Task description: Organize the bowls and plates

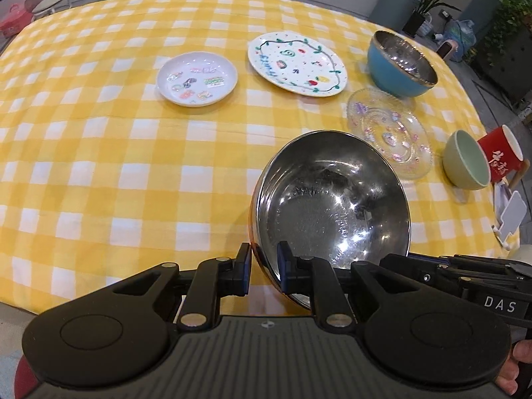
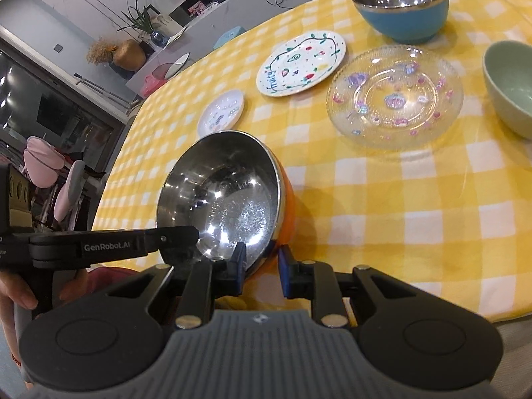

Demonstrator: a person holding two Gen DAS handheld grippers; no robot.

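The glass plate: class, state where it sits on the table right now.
In the left wrist view the glass plate lies flat on the checked cloth at right, between the blue bowl behind it and the green bowl to its right.

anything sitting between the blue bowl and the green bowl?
Yes: the clear glass plate lies between the blue bowl and the green bowl, just off the direct line. Clearest in the right wrist view.
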